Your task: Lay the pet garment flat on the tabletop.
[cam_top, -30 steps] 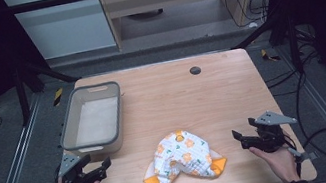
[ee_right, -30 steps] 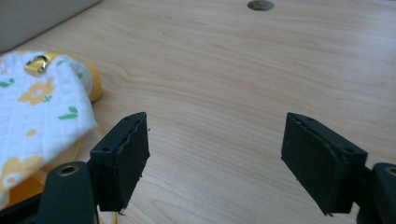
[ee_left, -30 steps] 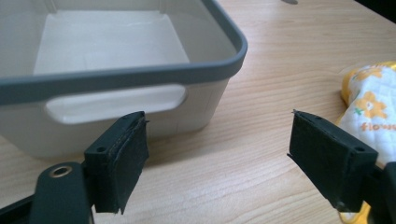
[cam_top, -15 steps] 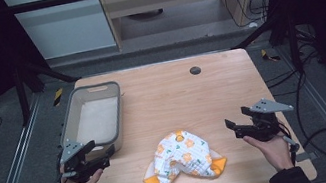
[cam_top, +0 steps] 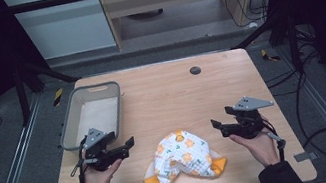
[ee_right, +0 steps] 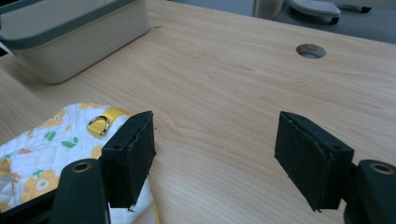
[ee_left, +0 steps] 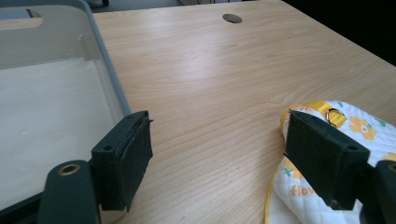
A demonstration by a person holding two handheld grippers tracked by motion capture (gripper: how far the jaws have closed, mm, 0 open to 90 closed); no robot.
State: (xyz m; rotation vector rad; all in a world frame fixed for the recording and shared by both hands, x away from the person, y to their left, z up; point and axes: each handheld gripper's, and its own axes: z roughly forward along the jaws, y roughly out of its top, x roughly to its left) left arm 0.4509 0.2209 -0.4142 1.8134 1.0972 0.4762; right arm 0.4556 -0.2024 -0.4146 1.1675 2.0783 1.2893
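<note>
High view: one wooden table (cam_top: 167, 96) is seen, with one grey basket (cam_top: 68, 124) at its left side, one quilted cloth (cam_top: 182, 156) near the front edge, and one round hole (cam_top: 195, 70) toward the far edge. The basket is seen to hold nothing but its pale floor. The cloth is white, printed with orange flowers and trimmed in yellow, and is bunched up between two grippers. The left gripper (cam_top: 128, 145) is held just left of the cloth, in front of the basket, jaws apart and closed on nothing. The right gripper (cam_top: 216, 127) is held just right of the cloth, jaws likewise spread and empty. Each is carried by one hand.

Left gripper view: two black jaws are shown wide apart around bare wood. The basket wall (ee_left: 105, 65) is seen at the left, its interior empty. The cloth (ee_left: 373, 135) is partly covered by the right-hand jaw; one metal D-ring (ee_left: 334, 115) on a yellow strap is visible, and the letters "flow" can be read in orange.

Right gripper view: two jaws are again spread, nothing between them. The cloth (ee_right: 51, 140) and its D-ring (ee_right: 97, 125) lie at the left jaw, the basket (ee_right: 79, 35) beyond, the hole (ee_right: 310, 50) farther off.
</note>
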